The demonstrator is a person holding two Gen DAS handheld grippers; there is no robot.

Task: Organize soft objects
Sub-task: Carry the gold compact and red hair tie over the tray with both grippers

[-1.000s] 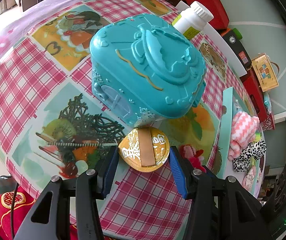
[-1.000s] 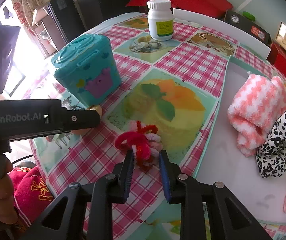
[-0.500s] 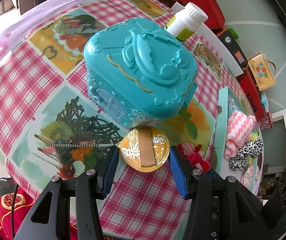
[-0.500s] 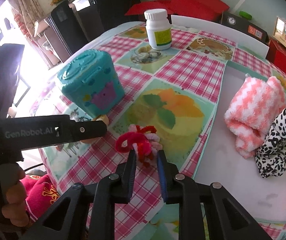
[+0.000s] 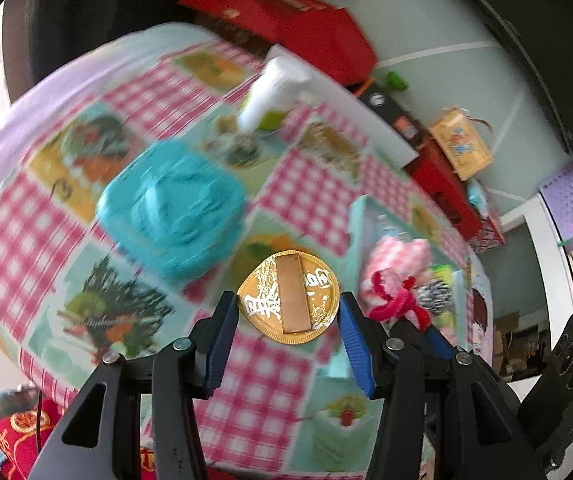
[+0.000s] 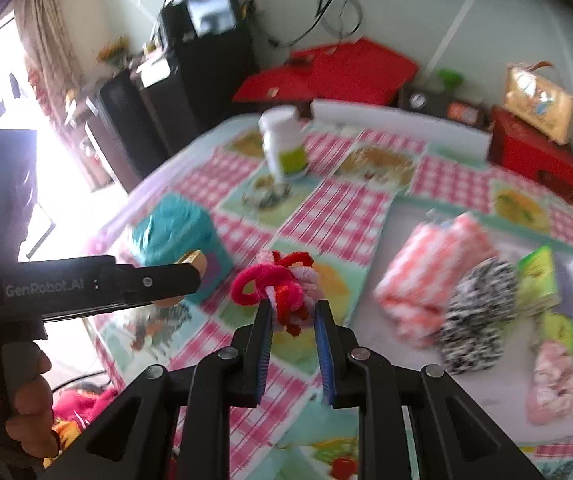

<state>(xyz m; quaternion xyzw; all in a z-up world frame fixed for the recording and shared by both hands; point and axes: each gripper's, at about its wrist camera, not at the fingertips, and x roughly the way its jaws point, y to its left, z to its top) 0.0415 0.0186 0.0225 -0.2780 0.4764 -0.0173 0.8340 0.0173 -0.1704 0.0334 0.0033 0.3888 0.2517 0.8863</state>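
Two grips, both lifted off the checked tabletop [image 5: 294,200]: left hand-held gripper [image 5: 288,312] clamped on a gold foil disc [image 5: 289,297]; right hand-held gripper [image 6: 291,312] pinched narrow on red-pink hair ties [image 6: 276,286]. Only in right view: a hand [image 6: 10,396], lower left. Teal box [image 5: 172,216] left of centre; tray [image 6: 390,240] of socks, right.

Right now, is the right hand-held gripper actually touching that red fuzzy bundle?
Touching. The right wrist view shows the right hand-held gripper pinching the red fuzzy bundle between both blue pads.
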